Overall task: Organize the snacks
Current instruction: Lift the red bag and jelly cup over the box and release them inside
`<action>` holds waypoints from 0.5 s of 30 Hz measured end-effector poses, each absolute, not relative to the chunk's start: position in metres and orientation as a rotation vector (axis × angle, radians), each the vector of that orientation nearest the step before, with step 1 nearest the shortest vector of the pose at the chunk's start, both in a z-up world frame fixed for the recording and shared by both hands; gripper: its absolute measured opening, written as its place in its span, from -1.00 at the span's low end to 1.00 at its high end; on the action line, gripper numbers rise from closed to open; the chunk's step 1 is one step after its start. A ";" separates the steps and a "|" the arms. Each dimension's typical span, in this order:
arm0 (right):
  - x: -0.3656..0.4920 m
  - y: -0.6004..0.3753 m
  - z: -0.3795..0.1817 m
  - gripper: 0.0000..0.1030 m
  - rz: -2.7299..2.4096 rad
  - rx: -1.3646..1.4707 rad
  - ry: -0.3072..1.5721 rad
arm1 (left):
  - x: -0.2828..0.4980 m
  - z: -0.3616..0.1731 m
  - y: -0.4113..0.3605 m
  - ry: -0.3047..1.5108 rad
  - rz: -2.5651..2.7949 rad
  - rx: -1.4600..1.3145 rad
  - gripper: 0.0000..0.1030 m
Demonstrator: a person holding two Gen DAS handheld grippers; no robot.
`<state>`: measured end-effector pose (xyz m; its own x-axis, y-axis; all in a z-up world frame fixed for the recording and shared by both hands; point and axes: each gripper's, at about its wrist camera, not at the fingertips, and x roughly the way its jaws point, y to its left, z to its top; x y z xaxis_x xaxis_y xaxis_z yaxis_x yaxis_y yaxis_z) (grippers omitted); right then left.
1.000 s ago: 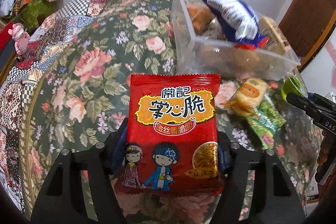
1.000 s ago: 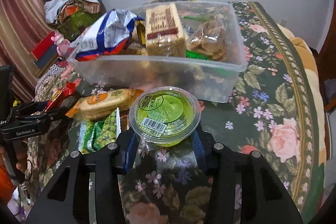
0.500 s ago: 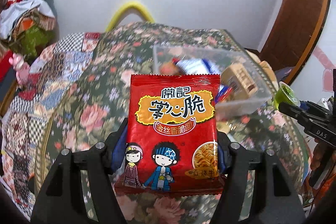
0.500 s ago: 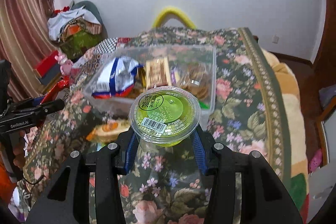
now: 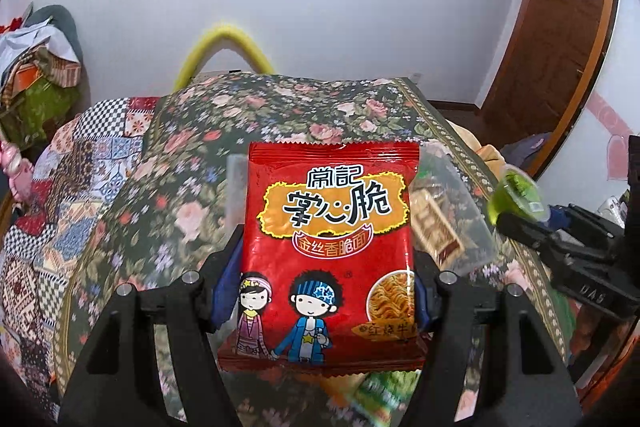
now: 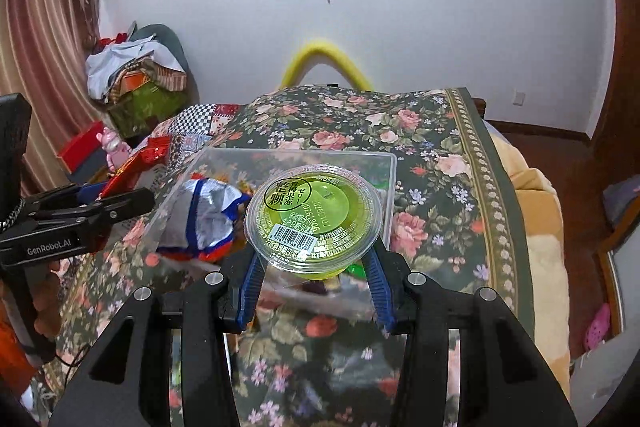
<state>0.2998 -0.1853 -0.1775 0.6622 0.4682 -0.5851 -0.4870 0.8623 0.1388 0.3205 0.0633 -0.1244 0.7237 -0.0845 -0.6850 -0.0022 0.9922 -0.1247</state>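
Note:
My left gripper (image 5: pixel 320 287) is shut on a red noodle snack packet (image 5: pixel 332 223) with two cartoon children on it, held upright above the floral cloth. The packet hides most of the clear plastic bin (image 5: pixel 456 211) behind it. In the right wrist view my right gripper (image 6: pixel 312 267) is shut on a green jelly cup (image 6: pixel 314 219), its blue pads pressing on the cup's sides. The cup hangs over the near part of the clear bin (image 6: pixel 384 163), which holds a blue and silver bag (image 6: pixel 204 215) and other snacks. The left gripper and red packet (image 6: pixel 136 167) show at the left.
A floral cloth (image 6: pixel 440 163) covers the table, with patchwork fabric (image 5: pixel 80 163) to the left. A green snack packet (image 5: pixel 384 391) lies below the red one. A yellow curved bar (image 6: pixel 324 55) stands behind the table. A pile of clothes (image 6: pixel 136 75) sits at the back left.
Both grippers have risen with their loads, and each view now tilts up to show more wall. The bin looks farther and lower. The grips are unchanged.

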 end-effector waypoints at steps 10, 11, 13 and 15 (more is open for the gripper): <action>0.341 -0.177 -0.190 -0.16 0.525 -0.015 0.687 | 0.371 -0.136 0.041 0.779 -0.080 -0.105 0.30; 0.344 -0.177 -0.191 -0.16 0.527 -0.016 0.688 | 0.375 -0.137 0.041 0.777 -0.076 -0.105 0.30; 0.350 -0.174 -0.192 -0.16 0.531 -0.014 0.691 | 0.382 -0.140 0.041 0.775 -0.068 -0.112 0.30; 0.355 -0.171 -0.193 -0.16 0.537 -0.016 0.697 | 0.389 -0.143 0.040 0.779 -0.072 -0.113 0.30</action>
